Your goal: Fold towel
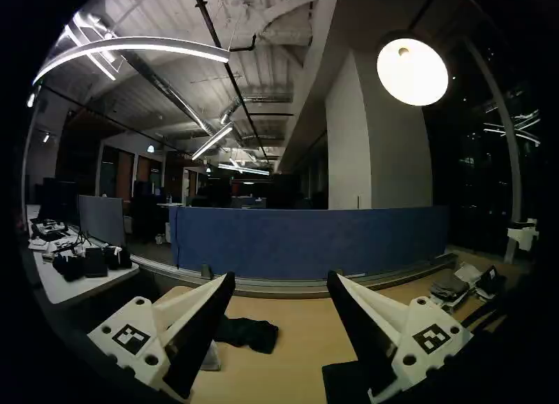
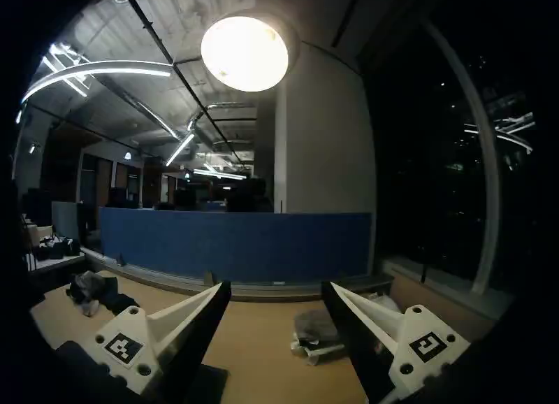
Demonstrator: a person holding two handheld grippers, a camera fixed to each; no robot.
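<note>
Holding left gripper (image 1: 279, 275) and right gripper (image 2: 276, 285) spread wide, grasping nothing, above the wooden desk (image 1: 300, 348). Spotting the dark towel (image 1: 246, 333) crumpled on it just ahead of the left gripper. Risking pinching a single layer and bunching it, owing to dim light. Struggling to trace its edges or identify the dark patch (image 1: 341, 380) cut off below.
</note>
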